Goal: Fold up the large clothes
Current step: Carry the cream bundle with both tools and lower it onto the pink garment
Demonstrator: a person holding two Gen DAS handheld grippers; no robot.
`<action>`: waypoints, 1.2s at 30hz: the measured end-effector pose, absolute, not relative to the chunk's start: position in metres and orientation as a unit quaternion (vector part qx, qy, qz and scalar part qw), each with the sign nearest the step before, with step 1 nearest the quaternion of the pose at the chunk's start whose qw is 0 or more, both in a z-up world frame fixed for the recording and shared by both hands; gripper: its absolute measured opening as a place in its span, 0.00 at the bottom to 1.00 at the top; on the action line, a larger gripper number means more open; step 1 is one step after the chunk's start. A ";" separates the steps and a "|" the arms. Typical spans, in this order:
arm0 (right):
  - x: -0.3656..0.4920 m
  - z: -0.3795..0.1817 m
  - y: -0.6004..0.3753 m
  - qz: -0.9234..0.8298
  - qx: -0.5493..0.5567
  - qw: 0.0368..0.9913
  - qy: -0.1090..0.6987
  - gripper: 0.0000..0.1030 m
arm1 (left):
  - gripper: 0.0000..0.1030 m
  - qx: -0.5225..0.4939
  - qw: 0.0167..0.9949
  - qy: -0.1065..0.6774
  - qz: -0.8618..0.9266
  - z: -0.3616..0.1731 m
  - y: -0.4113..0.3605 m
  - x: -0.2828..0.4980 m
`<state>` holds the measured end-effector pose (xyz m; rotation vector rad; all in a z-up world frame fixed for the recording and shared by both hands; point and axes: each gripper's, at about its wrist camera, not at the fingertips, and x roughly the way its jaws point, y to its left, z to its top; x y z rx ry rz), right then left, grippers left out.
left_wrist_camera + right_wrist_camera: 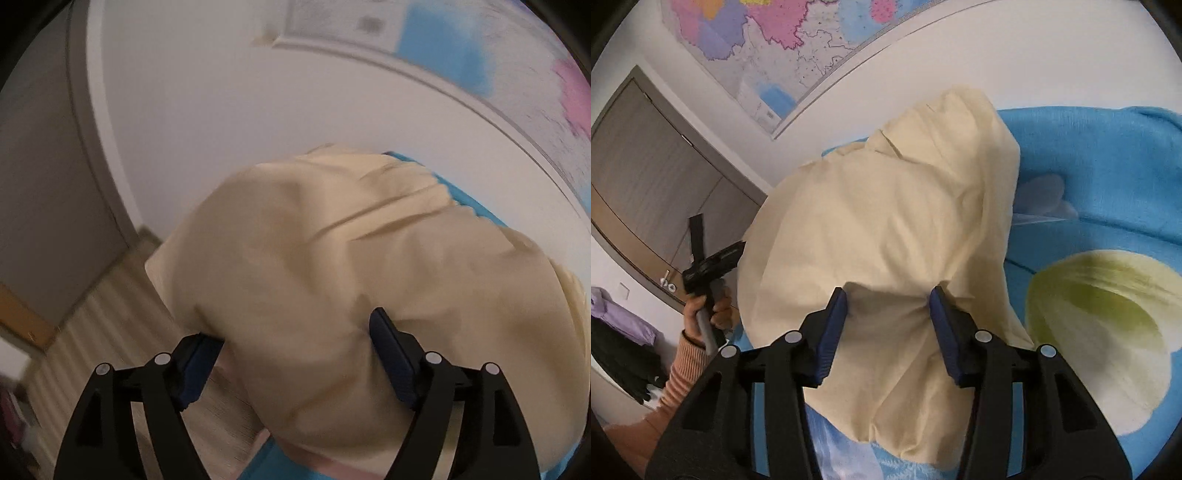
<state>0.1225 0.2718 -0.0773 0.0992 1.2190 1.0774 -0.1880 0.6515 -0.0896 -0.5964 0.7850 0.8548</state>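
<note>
- Cloth is filling the middle of both views: a large cream garment (886,221), bunched and creased, is hanging in a heap over a blue bedsheet (1108,155) printed with a big green-and-white flower.
- The right gripper (888,314) is standing with its 2 blue-padded fingers (833,332) partly apart, and a gathered fold of the cream garment is sitting between them, pressed by both pads.
- The left gripper (295,350) is standing wider; its right pad is touching the garment (351,277), while its left pad is sitting at the fabric's edge, so I cannot tell whether it is truly gripping.
- The left wrist view is blurring, with pale wooden flooring (110,332) showing beyond the garment's left edge.
- In the right wrist view, the person's hand (705,314), in an orange ribbed sleeve (679,373), is gripping the handle of the other tool just beside the garment's left edge.
- A colourful wall map (768,44) is hanging on the white wall above, and a grey door (653,177) is standing to its left.
- Dark and purple clothes (624,339) are hanging near the door.
</note>
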 end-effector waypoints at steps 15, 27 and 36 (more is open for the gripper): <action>0.084 -0.035 0.310 0.516 -0.050 0.733 0.441 0.56 | 0.74 -0.168 0.886 0.297 0.314 -0.023 0.538 -0.170; 0.081 -0.054 0.279 0.502 -0.027 0.730 0.463 0.58 | 0.75 -0.110 0.902 0.316 0.271 -0.041 0.469 -0.139; 0.104 -0.091 0.260 0.488 0.044 0.701 0.518 0.66 | 0.81 -0.103 0.896 0.334 0.275 -0.054 0.463 -0.129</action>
